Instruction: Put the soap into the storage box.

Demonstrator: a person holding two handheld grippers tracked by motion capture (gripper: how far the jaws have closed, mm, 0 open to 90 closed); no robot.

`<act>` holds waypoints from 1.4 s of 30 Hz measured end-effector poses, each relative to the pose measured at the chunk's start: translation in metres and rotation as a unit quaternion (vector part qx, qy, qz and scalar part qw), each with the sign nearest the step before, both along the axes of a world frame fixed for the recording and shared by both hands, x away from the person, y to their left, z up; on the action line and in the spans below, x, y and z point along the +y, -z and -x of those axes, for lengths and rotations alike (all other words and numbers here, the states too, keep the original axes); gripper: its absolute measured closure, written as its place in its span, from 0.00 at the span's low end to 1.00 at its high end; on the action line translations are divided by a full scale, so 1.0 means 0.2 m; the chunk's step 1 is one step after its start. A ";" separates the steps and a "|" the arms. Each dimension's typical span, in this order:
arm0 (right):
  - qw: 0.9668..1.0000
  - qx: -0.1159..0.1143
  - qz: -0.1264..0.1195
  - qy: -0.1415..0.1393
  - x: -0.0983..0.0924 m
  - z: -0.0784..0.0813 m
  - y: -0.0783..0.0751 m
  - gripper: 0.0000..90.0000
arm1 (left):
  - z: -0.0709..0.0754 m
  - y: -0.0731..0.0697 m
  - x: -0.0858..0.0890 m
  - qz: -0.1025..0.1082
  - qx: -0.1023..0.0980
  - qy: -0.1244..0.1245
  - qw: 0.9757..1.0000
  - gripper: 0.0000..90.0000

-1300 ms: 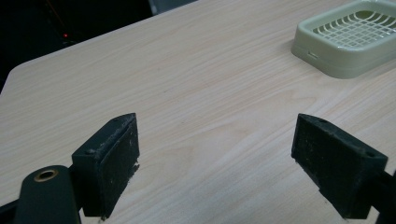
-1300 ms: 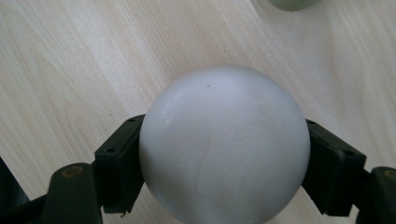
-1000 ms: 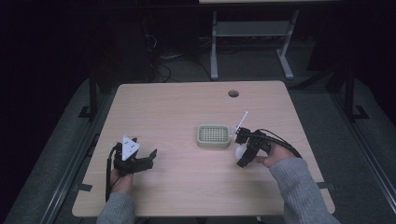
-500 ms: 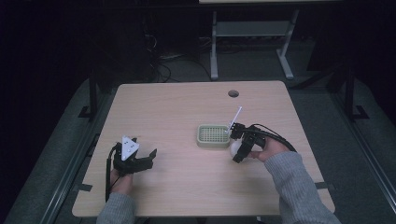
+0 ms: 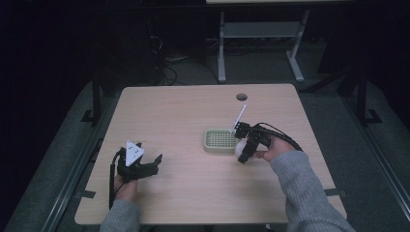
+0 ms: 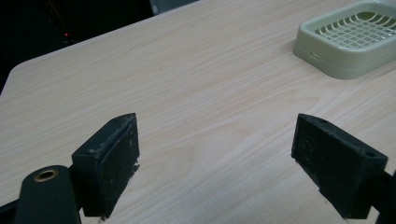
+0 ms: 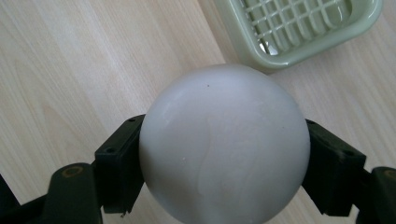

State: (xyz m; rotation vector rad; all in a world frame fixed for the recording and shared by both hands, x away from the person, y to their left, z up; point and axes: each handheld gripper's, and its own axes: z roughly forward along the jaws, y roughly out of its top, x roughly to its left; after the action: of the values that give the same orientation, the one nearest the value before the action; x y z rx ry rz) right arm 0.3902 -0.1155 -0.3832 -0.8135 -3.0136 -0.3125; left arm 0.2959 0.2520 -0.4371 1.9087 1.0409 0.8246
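A pale green slotted tray (image 5: 218, 140) lies right of the table's middle; it shows too in the left gripper view (image 6: 355, 39) and the right gripper view (image 7: 299, 25). My right gripper (image 5: 243, 152) is shut on a white ball (image 7: 224, 144), held just off the tray's near right corner; in the high view the ball (image 5: 240, 147) peeks out beside the jaws. Near the front left of the table my left gripper (image 5: 145, 166) stands open over bare wood, and nothing lies between its pads (image 6: 114, 156).
The light wooden table (image 5: 183, 113) has a round cable hole (image 5: 241, 96) at its far right. Beyond the far edge stand a white desk frame (image 5: 261, 38) and cables on a dark floor. Bare wood lies between the two grippers.
My right gripper has carried the white ball leftward toward the tray's near right corner. The left gripper has stayed where it was.
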 end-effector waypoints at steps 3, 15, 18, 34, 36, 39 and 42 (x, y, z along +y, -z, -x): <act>1.000 -0.004 0.000 -0.003 0.02 -0.02 -0.01 0.26 | 0.00 0.00 0.00 0.000 0.000 0.000 1.000 0.16; 1.000 -0.005 -0.004 -0.006 0.06 -0.08 -0.03 0.26 | 0.00 0.00 0.00 0.001 -0.001 0.000 1.000 0.16; 1.000 -0.004 -0.005 -0.008 0.08 -0.10 -0.04 0.26 | 0.00 0.00 0.00 0.003 0.000 0.000 1.000 0.16; 1.000 0.000 -0.002 -0.014 0.16 -0.17 -0.05 0.26 | 0.00 0.00 0.00 0.003 0.000 0.000 1.000 0.16; 1.000 0.002 -0.003 -0.014 0.16 -0.18 -0.04 0.26 | 0.00 0.00 0.00 0.003 -0.001 0.000 1.000 0.16; 1.000 0.004 -0.002 -0.014 0.17 -0.19 -0.03 0.26 | 0.00 0.00 0.01 0.003 0.000 -0.001 1.000 0.16; 1.000 0.007 -0.001 -0.013 0.17 -0.20 -0.02 0.26 | 0.00 0.00 0.01 0.002 -0.001 0.000 1.000 0.16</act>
State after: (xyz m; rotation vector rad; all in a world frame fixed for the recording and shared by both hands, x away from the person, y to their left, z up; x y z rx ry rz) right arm 0.4307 -0.0811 -0.3795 -0.7713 -3.0073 -0.3071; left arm 0.2954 0.2532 -0.4363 1.9045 1.0419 0.8236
